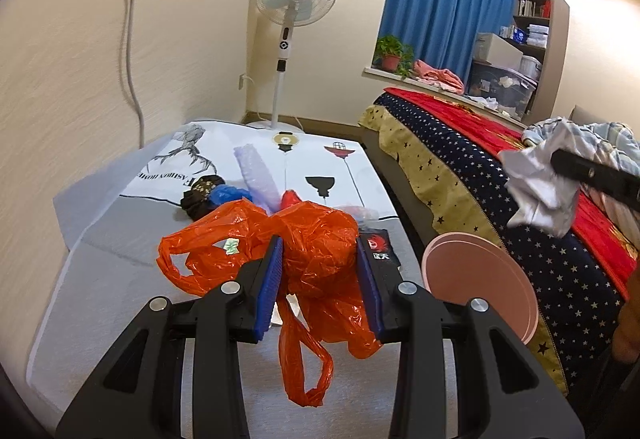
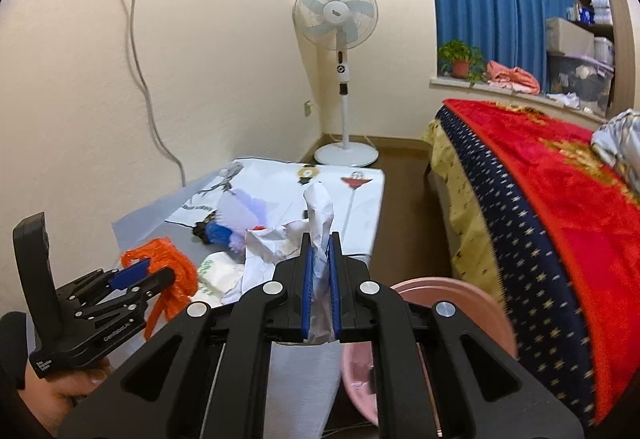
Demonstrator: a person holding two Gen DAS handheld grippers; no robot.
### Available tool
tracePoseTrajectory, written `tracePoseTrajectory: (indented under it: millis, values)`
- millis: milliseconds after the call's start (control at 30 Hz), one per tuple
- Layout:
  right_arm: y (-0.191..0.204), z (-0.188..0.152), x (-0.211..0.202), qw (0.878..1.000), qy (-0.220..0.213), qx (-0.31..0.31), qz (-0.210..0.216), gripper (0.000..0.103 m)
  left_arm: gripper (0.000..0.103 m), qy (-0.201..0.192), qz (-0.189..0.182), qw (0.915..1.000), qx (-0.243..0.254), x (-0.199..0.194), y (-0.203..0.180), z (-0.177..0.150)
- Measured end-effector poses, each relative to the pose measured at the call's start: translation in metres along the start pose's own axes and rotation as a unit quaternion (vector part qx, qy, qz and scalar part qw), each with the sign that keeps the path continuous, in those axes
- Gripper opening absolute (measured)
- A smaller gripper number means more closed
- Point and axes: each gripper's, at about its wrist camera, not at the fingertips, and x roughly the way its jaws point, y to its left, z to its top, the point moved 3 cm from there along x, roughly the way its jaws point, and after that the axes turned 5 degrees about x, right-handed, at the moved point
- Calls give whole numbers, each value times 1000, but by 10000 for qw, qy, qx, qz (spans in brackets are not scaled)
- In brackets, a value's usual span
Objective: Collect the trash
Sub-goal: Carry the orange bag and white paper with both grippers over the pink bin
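Note:
My left gripper [image 1: 320, 243] is shut on a crumpled orange plastic bag [image 1: 320, 255] and holds it above the low white table [image 1: 100, 251]; it also shows in the right wrist view [image 2: 140, 271] with the orange bag [image 2: 176, 271]. My right gripper [image 2: 320, 239] is shut on crumpled white paper [image 2: 318, 211]. In the left wrist view that paper [image 1: 540, 191] hangs at the right above the bed. A pink bin [image 1: 480, 287] stands between table and bed; it also shows under the right gripper [image 2: 460, 299].
More trash lies on the table: a clear bubble-wrap bag [image 1: 256, 175], a blue bag [image 1: 228, 195], a dark bundle [image 1: 200, 195], a black packet [image 1: 380, 251], white paper [image 2: 224, 275]. A bed [image 1: 520, 223] is at the right. A standing fan [image 1: 288, 19] stands behind the table.

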Motion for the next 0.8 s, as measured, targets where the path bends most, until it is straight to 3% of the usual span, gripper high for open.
tracePoseTrajectory:
  millis: [267, 800]
  values:
    - [-49, -14, -1, 9975, -69, 587, -375, 8, 36, 24, -30, 9999, 107, 6, -13, 0]
    - [-83, -18, -1, 9929, -184, 653, -976, 8, 36, 63, -310, 9992, 247, 24, -58, 7]
